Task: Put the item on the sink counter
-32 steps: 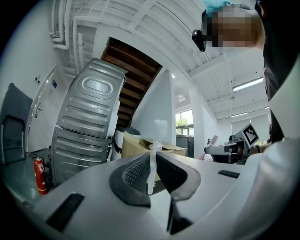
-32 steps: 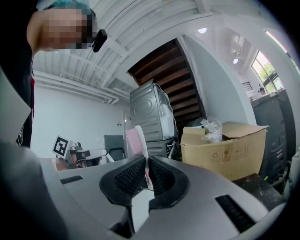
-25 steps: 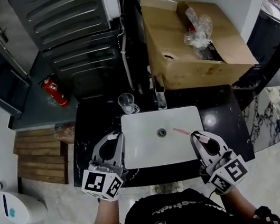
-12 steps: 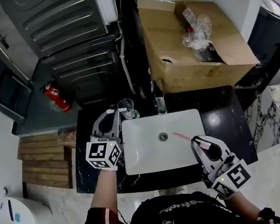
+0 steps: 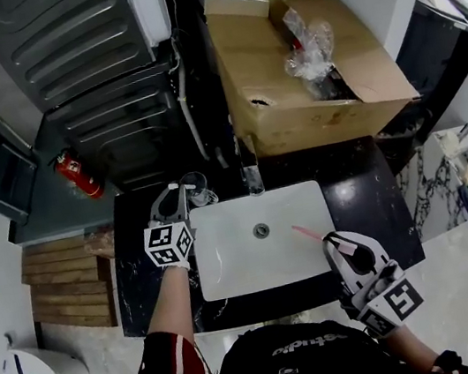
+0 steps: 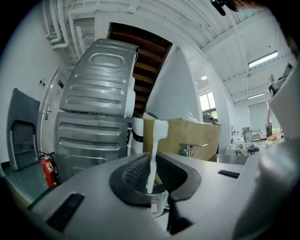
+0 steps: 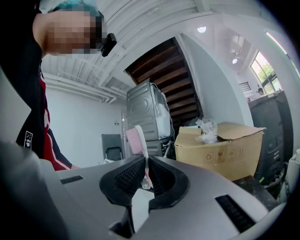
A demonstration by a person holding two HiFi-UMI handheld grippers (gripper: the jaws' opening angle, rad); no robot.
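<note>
**Head view:** the left tongs point(image 5: 177, 192) have been travelling from the near-left corner of the basin point(image 5: 231, 272) to its far-left corner. They are now reaching the glass point(image 5: 200, 193), which is standing just past their tips on the counter point(image 5: 367, 203). The right tongs point(image 5: 337, 242) are staying put at the near-right rim, with a pink brush point(image 5: 307, 232) poking out ahead of them over the basin. The left item is probably about to be set down.

**Left gripper view:** the jaws are pinching narrowly on a white brush point(image 6: 153, 154), bristles up. Its lower end is hanging over the glass mouth directly under the tips.

**Right gripper view:** the jaws are clamping narrowly on the pink brush's handle, head up.

**Room:** the tap point(image 5: 252, 178) is crowding the left tongs' right side and a box point(image 5: 290, 100) is looming beyond them. Bare counter is lying right of the right tongs.
</note>
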